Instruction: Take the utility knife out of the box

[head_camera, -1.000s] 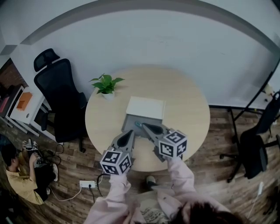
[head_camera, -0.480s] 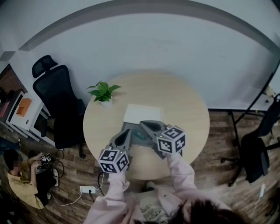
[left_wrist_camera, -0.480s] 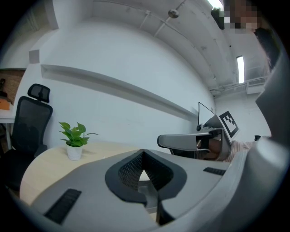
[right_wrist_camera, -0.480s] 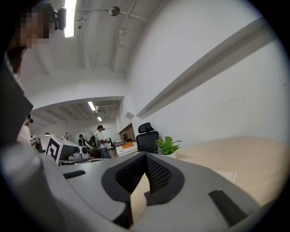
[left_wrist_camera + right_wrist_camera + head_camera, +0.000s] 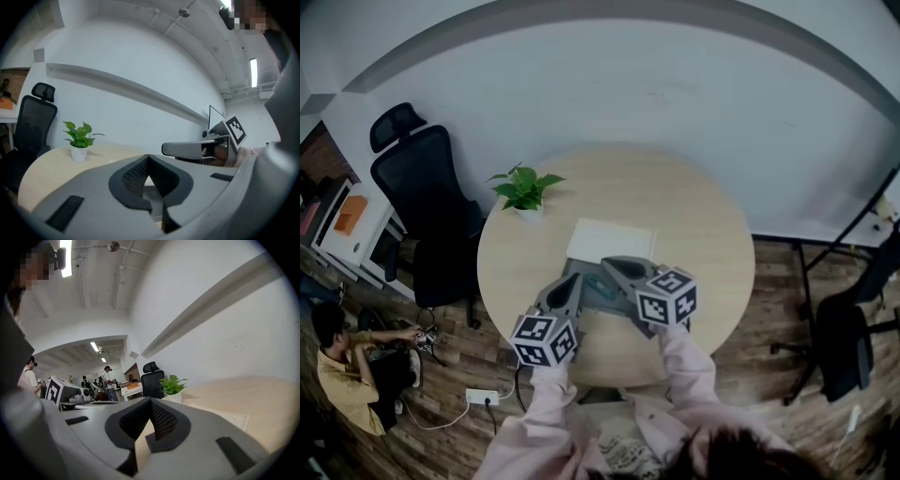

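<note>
A person in pink sleeves [image 5: 682, 361] leans over a round wooden table [image 5: 708, 230], holding a gripper in each hand, both reaching toward the box [image 5: 611, 240] at the middle of the frame. The left gripper [image 5: 574, 279] points up and to the right with its jaws pressed together at the tip and nothing between them. The right gripper [image 5: 607, 264], just beside it on the right, has its jaws closed and empty too, and its tip lies over the near edge of the box. The box's white lid stands out pale against the tabletop, with a grey tray just below it between the two grippers. A small teal shape [image 5: 602, 287] shows in that tray, too small to be read for certain as the utility knife; neither gripper holds it. A potted plant [image 5: 523, 187] sits at the table's upper left edge, well apart from the box. A black office chair [image 5: 427, 202] stands at the left of the frame and another chair [image 5: 848, 328] at the right. A second person [image 5: 342, 361] sits on the wood floor at lower left, near a white power strip [image 5: 483, 396].
</note>
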`<action>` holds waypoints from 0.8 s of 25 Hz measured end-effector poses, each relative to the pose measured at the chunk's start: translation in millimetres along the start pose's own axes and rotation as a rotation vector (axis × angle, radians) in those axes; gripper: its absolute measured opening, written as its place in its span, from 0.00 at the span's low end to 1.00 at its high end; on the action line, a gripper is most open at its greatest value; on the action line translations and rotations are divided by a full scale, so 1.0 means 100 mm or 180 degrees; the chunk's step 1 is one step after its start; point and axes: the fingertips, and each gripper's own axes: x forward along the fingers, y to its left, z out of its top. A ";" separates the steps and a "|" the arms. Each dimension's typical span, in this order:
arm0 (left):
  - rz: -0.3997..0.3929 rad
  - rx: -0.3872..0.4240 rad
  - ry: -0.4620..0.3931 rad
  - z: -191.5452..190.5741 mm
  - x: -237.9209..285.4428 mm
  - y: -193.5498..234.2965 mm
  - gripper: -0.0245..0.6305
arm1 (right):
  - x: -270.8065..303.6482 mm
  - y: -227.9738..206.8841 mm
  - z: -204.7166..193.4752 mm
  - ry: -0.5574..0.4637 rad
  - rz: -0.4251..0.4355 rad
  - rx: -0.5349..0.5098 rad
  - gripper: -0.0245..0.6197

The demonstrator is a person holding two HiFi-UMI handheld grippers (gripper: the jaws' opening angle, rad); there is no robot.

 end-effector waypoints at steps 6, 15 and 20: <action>0.0013 -0.0034 0.0070 -0.05 0.10 0.14 0.04 | 0.16 -0.13 -0.15 0.0204 -0.0018 0.0008 0.03; -0.0023 -0.0251 0.0297 -0.30 0.27 0.33 0.04 | 0.39 -0.37 -0.47 0.0485 -0.0117 0.0226 0.03; -0.0058 -0.0387 0.0417 -0.44 0.31 0.40 0.04 | 0.48 -0.45 -0.54 0.0571 -0.0161 0.0312 0.03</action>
